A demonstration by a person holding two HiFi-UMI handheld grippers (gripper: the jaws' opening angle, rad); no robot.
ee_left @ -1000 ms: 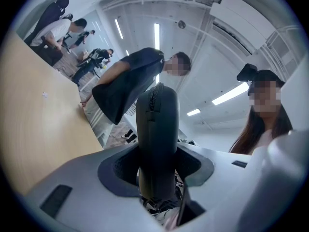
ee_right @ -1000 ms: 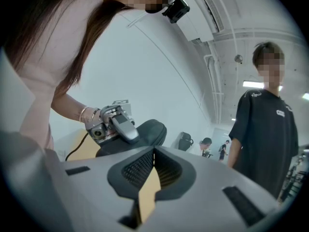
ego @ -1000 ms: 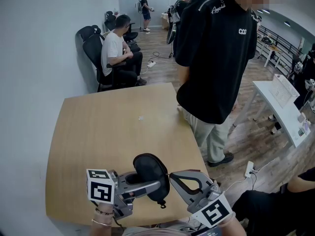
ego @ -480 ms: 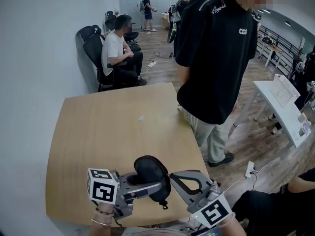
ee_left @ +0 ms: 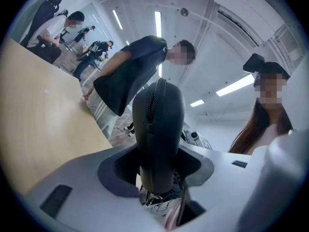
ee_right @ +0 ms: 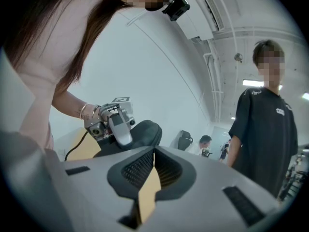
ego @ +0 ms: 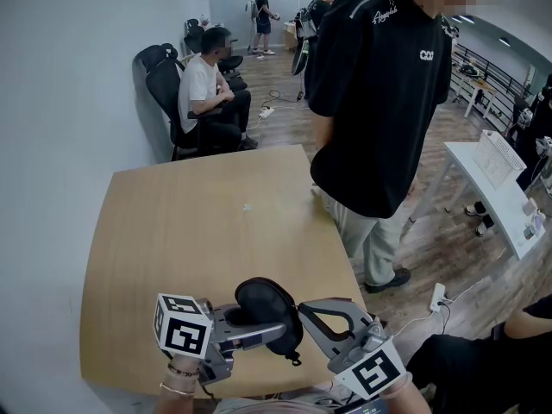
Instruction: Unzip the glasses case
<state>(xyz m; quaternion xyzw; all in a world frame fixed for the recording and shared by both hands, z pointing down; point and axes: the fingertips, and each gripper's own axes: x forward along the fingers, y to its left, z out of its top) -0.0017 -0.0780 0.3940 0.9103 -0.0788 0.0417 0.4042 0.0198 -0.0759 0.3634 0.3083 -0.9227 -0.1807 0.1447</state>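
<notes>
A black glasses case [ego: 263, 304], held on edge at the lower centre of the head view over the near edge of a wooden table [ego: 190, 231], sits clamped between the jaws of the left gripper [ego: 259, 324]. Its zipper [ee_left: 153, 100] runs closed along the rim facing that gripper's camera, hiding whatever is inside. The right gripper [ego: 304, 307], tips pressed together with nothing visible between them, meets the case's right edge. A person in a black shirt [ego: 379, 102] stands at the table's far right.

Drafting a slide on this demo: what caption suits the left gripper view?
Left gripper clamps the black glasses case, its zipper facing the camera.
</notes>
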